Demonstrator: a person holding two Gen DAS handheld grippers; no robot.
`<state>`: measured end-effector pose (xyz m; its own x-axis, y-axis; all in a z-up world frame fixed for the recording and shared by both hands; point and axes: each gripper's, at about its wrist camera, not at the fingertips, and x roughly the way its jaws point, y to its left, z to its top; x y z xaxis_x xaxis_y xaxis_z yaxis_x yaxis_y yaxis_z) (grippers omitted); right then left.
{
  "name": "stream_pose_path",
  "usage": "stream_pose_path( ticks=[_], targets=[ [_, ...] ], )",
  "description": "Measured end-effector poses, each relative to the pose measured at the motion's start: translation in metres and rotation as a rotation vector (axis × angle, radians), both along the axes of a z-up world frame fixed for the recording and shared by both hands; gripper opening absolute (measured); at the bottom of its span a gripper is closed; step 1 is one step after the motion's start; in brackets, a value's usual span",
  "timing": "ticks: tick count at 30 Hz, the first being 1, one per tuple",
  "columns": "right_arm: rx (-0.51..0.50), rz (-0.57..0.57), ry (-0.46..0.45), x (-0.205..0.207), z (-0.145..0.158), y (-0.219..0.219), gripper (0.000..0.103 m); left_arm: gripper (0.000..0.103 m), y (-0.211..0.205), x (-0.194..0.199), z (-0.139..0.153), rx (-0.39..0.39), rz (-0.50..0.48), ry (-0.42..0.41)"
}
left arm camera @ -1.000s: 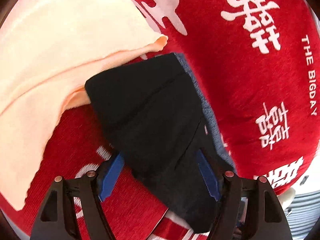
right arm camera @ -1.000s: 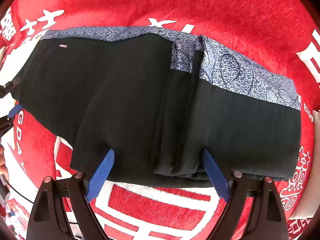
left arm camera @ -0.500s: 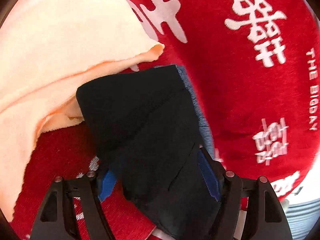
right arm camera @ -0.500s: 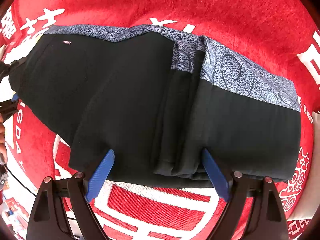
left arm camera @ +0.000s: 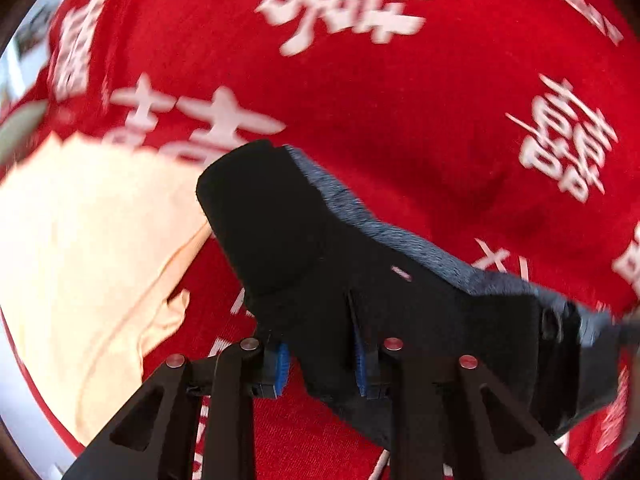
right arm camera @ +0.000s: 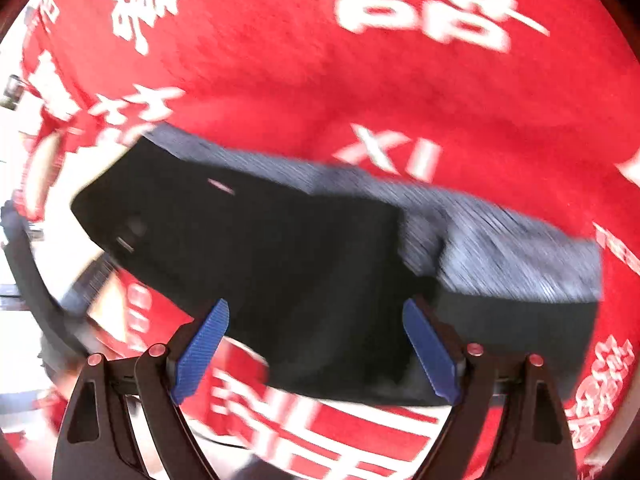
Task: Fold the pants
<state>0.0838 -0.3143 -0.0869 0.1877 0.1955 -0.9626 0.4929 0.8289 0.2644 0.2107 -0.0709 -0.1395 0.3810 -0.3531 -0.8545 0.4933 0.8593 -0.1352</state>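
Pants [left arm camera: 360,280], black with a grey-blue patterned waistband, folded into a thick bundle, sit over a red cloth [left arm camera: 400,100] printed with white characters; the same bundle shows in the right wrist view [right arm camera: 320,260], blurred by motion. Left gripper [left arm camera: 320,364]: jaws narrow and closing, blue pads [left arm camera: 282,364] pressed into a fold of the black fabric, which bunches up between them and rises past the fingertips. One end of the bundle stands up as a rounded black lobe beyond the left gripper; the waistband runs off toward the right edge of that view. Right gripper [right arm camera: 316,344]: jaws spread wide, its blue pads [right arm camera: 202,344] straddling the near edge of the folded pants; the fabric lies between the fingers, but whether the pads press on it cannot be told through the blur. A pale peach cloth [left arm camera: 80,260] lies crumpled on the red cloth at the left of the left wrist view, just beside the pants' rounded end. Part of the left gripper's dark frame appears at the left edge of the right wrist view.
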Motion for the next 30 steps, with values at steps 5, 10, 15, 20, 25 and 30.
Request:
stream_pose_path(
  ticks=[5,10,15,20,25,30],
  targets=[
    [0.209,0.101,-0.036,0.094,0.016,0.009,0.092,0.026,-0.016,-0.011,0.011,0.043,-0.098,-0.104],
    [0.271,0.257,0.034,0.173,0.016,0.049,0.094,0.026,-0.026,-0.018,0.016,0.061,-0.144,-0.147],
    [0.262,0.390,0.146,0.222,-0.005,0.095,0.094,0.026,-0.032,-0.023,0.021,0.053,-0.150,-0.174],
    [0.206,0.479,0.274,0.227,-0.037,0.119,0.086,0.026,-0.035,-0.028,0.023,0.052,-0.155,-0.187],
    [0.214,0.425,0.251,0.207,-0.037,0.100,0.016,0.026,-0.039,-0.032,0.025,0.048,-0.171,-0.178],
    [0.259,0.364,0.110,0.172,-0.012,0.069,0.016,0.026,-0.052,-0.048,0.048,0.001,-0.223,-0.194]
  ],
)
